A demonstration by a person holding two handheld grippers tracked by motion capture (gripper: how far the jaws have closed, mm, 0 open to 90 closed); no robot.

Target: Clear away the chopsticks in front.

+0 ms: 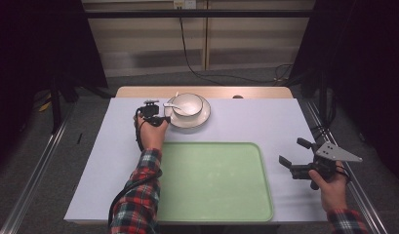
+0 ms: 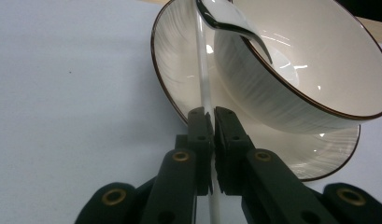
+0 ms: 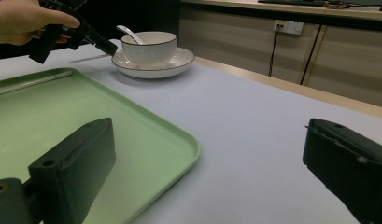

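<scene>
A white bowl (image 1: 188,103) with a dark rim stands on a matching plate (image 1: 203,118) at the back of the table. A white spoon (image 2: 226,21) leans in the bowl (image 2: 310,70). My left gripper (image 2: 211,112) is shut on a thin white stick (image 2: 201,60), which runs up over the plate (image 2: 172,60) toward the spoon. Seen from above, that gripper (image 1: 164,118) sits just left of the plate. My right gripper (image 1: 293,152) is open and holds nothing, right of the green tray (image 1: 211,195). Its jaws (image 3: 207,140) point toward the bowl (image 3: 149,46).
The green tray (image 3: 62,107) lies at the front middle of the pale table cover (image 1: 265,122), with nothing on it. A wooden table edge (image 1: 138,91) runs behind the plate. Metal rails (image 1: 36,170) flank the table, and cables lie on the floor behind.
</scene>
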